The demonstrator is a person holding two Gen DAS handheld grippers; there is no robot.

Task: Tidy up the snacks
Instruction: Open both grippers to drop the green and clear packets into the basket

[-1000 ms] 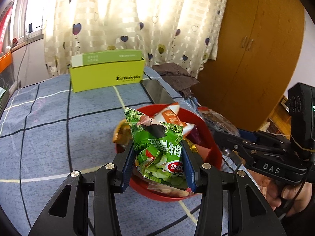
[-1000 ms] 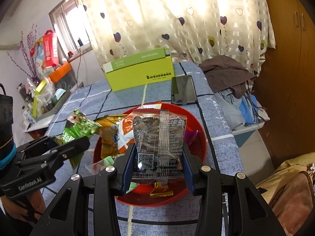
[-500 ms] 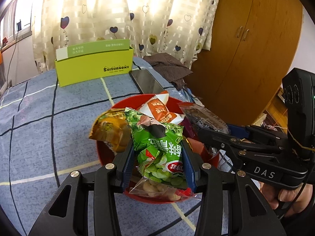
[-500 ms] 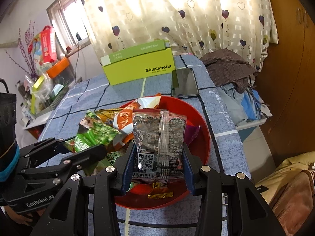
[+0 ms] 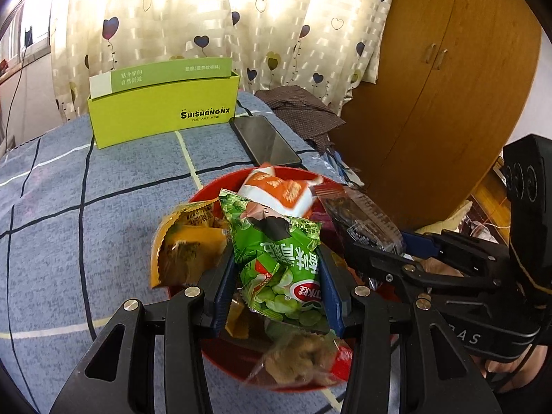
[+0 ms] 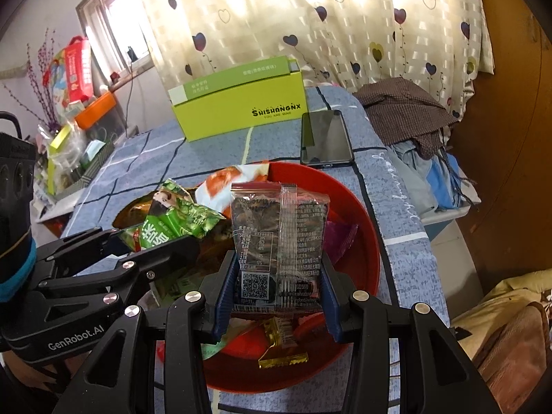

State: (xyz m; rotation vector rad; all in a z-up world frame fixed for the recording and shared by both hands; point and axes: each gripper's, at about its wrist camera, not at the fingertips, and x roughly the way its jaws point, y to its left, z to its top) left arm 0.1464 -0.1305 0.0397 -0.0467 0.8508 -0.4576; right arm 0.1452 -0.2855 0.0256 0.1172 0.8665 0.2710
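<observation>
Both grippers have descended toward the red bowl (image 6: 365, 241). Left gripper (image 5: 277, 293) clamps the green pea packet (image 5: 279, 258); right gripper (image 6: 277, 293) clamps the clear QR-coded packet (image 6: 279, 241). Beyond the fingers, a "SHISHANGNX" box (image 5: 162, 117) stands on the blue checked cloth (image 5: 51, 214).

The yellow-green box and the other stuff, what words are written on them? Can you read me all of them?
"SHISHANGNX" and under it "YOU ARE MINE": on the yellow-green box.
"GenRobot.AI": on the left gripper, its body.
"DAS", partly cut off: on the right gripper, its body.
Chinese characters on the green snack packet: too hard to read surely.
Fine print and a QR code on the dark clear packet: too small to read.
</observation>
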